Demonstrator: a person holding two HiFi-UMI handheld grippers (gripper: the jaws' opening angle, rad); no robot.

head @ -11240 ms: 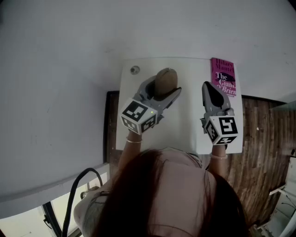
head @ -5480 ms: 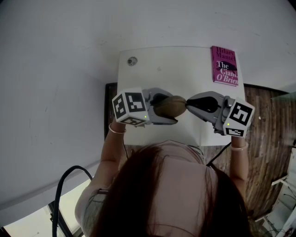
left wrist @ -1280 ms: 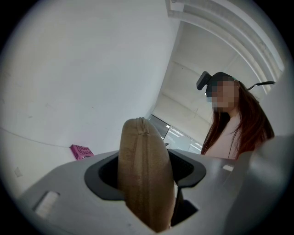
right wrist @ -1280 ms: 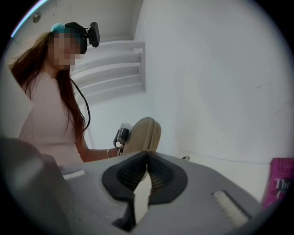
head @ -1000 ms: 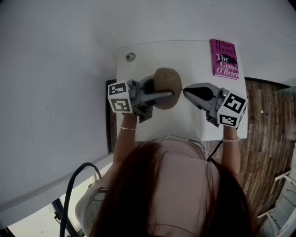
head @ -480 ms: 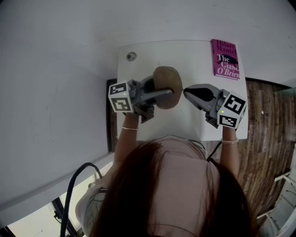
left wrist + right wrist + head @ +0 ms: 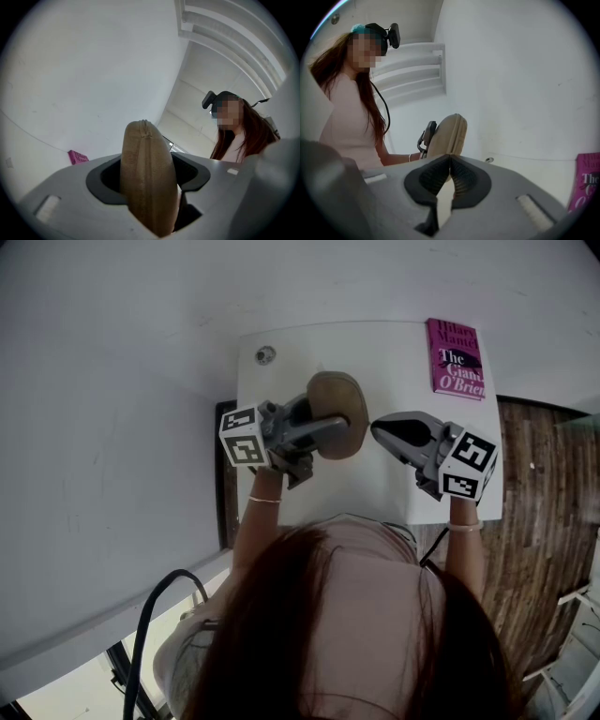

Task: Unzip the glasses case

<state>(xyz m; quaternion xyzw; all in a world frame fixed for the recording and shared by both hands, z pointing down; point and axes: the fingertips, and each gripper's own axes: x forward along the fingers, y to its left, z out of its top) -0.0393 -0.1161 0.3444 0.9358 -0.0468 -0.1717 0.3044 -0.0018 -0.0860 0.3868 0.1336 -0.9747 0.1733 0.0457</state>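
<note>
The tan glasses case (image 7: 337,409) is held above the white table (image 7: 375,488), and my left gripper (image 7: 345,425) is shut on it from the left. In the left gripper view the case (image 7: 147,173) stands on edge between the jaws with its zipper seam on top. My right gripper (image 7: 374,426) is shut, its tips just off the case's right edge. In the right gripper view the closed tips (image 7: 449,159) sit in front of the case (image 7: 449,133). I see no zipper pull between them.
A pink book (image 7: 456,358) lies at the table's far right corner. A small round metal fitting (image 7: 266,354) sits at the far left corner. Wooden floor (image 7: 544,521) lies to the right, a black cable (image 7: 155,615) hangs at lower left.
The left gripper has rolled slightly, so the case now shows more edge-on. The right gripper has kept still and shut.
</note>
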